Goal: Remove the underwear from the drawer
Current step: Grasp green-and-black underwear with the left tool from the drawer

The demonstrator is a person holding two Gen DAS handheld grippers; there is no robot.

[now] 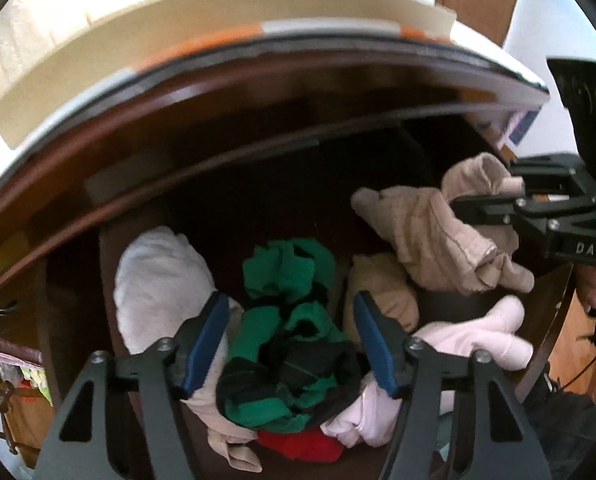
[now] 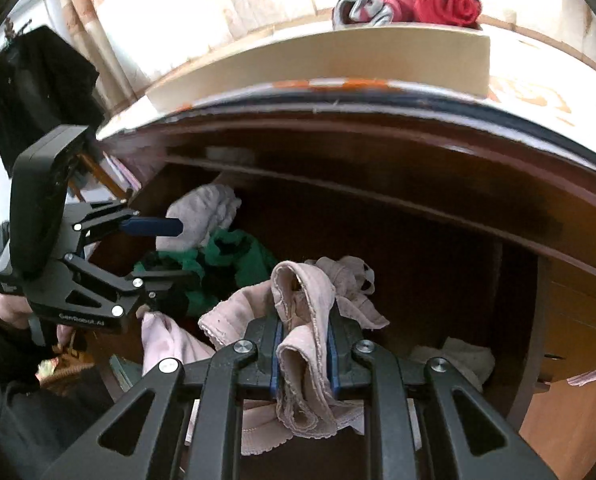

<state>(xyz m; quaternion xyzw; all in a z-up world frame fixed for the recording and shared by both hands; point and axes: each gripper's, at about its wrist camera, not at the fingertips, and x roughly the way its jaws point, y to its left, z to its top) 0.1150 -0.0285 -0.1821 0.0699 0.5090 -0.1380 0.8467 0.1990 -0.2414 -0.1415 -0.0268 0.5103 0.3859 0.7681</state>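
Note:
The dark wooden drawer (image 1: 110,280) is open and holds several pieces of underwear. My left gripper (image 1: 292,340) is open, its blue pads on either side of a green and black piece (image 1: 286,364). A white piece (image 1: 158,280) lies to its left, a pale pink piece (image 1: 473,336) to its right, a red piece (image 1: 301,444) at the front. My right gripper (image 2: 303,344) is shut on a beige piece (image 2: 298,320) and holds it above the drawer. In the left wrist view the beige piece (image 1: 429,232) hangs from the right gripper (image 1: 481,204).
A cream box (image 2: 337,60) stands on the dresser top above the drawer, with red and grey clothes (image 2: 409,4) in it. A white cloth (image 2: 457,360) lies in the drawer's right part. A dark garment (image 2: 38,92) hangs at the far left.

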